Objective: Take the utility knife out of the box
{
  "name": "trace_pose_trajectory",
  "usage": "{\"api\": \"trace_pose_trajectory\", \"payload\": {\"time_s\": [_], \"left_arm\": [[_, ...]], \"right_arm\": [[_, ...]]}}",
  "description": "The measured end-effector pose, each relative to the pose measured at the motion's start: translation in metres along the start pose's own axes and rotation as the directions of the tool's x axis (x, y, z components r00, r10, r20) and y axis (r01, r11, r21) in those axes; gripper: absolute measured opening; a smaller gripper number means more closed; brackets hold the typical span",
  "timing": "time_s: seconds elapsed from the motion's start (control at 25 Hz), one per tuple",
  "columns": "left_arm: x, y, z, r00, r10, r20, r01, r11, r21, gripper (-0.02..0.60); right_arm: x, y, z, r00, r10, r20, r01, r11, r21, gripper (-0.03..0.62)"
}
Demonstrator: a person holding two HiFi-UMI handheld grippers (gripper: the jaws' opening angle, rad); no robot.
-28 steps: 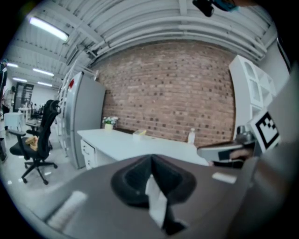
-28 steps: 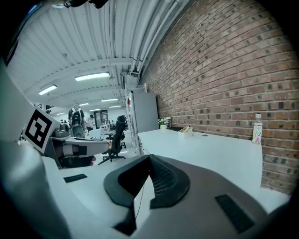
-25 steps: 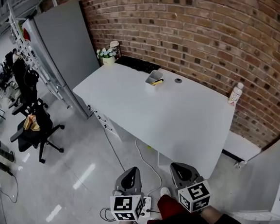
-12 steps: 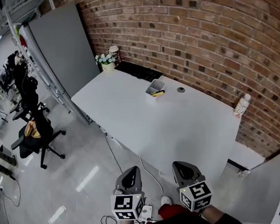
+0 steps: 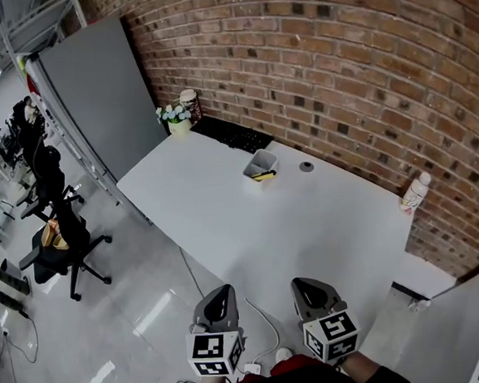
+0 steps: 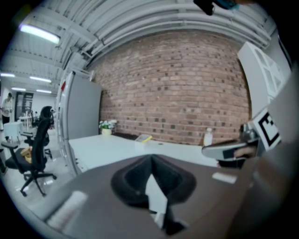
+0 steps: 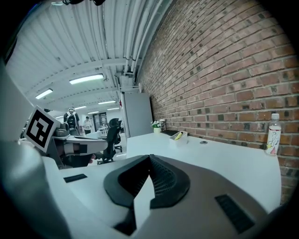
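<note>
left tongs (image 5: 220, 293) and right tongs (image 5: 308, 285) both pressed together, empty; knife (image 5: 264, 175) in box (image 5: 260, 160) well ahead, across table (image 5: 308, 218)

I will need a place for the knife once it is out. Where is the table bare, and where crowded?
Bare: the whole near half of the table, from the box to the near edge, and the stretch between the small dark disc and the bottle. Crowded: the far left corner, with the keyboard and flower pot.
</note>
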State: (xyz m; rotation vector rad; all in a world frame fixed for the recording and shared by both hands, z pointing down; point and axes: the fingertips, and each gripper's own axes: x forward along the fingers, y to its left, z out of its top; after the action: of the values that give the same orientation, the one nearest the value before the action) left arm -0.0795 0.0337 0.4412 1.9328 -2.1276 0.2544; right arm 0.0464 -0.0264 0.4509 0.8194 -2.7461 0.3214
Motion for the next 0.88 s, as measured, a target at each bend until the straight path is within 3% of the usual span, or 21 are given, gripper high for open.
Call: {"api": "trace_pose_trajectory", "payload": {"time_s": [0.36,0.88], "left_arm": [[0.029,-0.002,0.01,1.0,-0.018,0.017,0.018,1.0,0.006,0.003],[0.054,-0.019,0.027,0.998,-0.057,0.014,0.056,0.996,0.074,0.004]], "right_arm": [[0.01,-0.023,0.009,1.0,-0.023,0.008,0.023,1.0,-0.005,0.008],[0.006,-0.044,0.013,0.999,-0.053,0.004,0.053,0.998,0.018,0.008]]}}
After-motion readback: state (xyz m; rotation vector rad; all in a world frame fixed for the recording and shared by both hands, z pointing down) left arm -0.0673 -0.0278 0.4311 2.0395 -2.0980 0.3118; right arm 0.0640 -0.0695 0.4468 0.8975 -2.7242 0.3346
